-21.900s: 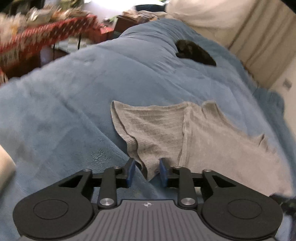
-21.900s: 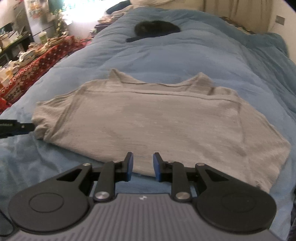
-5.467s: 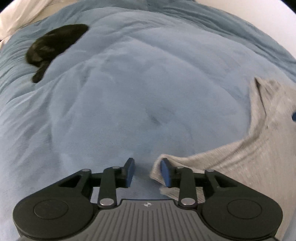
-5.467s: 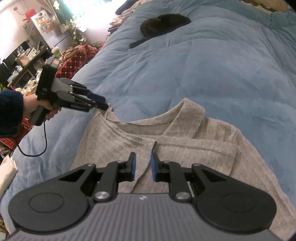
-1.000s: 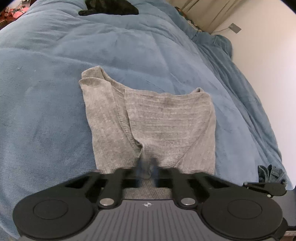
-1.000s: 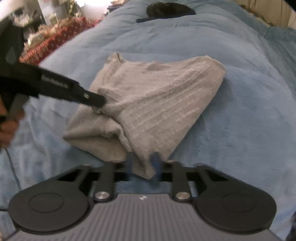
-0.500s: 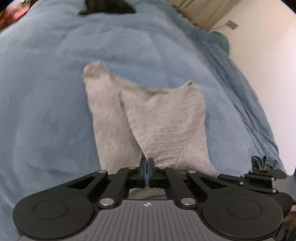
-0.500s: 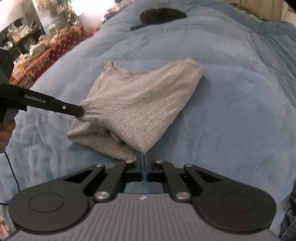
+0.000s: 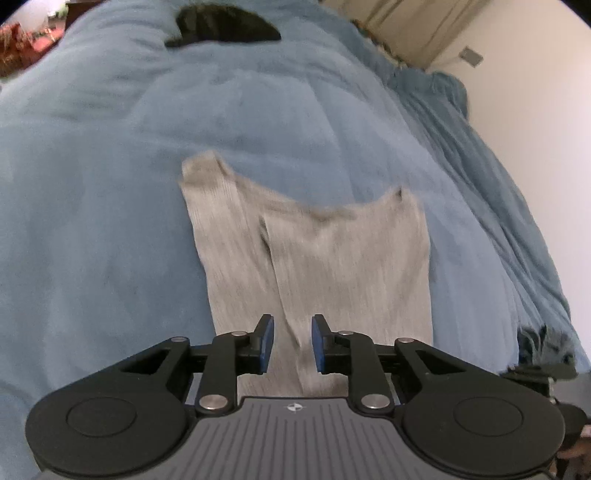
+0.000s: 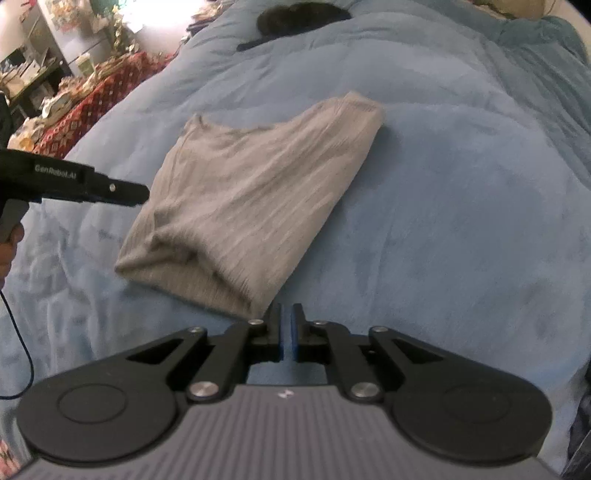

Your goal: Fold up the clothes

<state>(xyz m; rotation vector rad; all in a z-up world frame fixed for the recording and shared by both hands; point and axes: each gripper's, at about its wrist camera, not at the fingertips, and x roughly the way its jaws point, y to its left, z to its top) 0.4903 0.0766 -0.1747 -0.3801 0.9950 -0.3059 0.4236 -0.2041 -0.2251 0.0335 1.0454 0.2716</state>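
We see one folded grey garment [image 10: 255,192] mid-bed on the blue blanket [image 10: 461,184], long axis toward the far edge. Left gripper [image 9: 289,343] opening, unpressed; right gripper [image 10: 287,328] closed, empty.

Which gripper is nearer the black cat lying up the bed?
Neither clearly. The cat lies far up the blanket; left gripper, opening, and shut right gripper are both at the grey garment's near edge.
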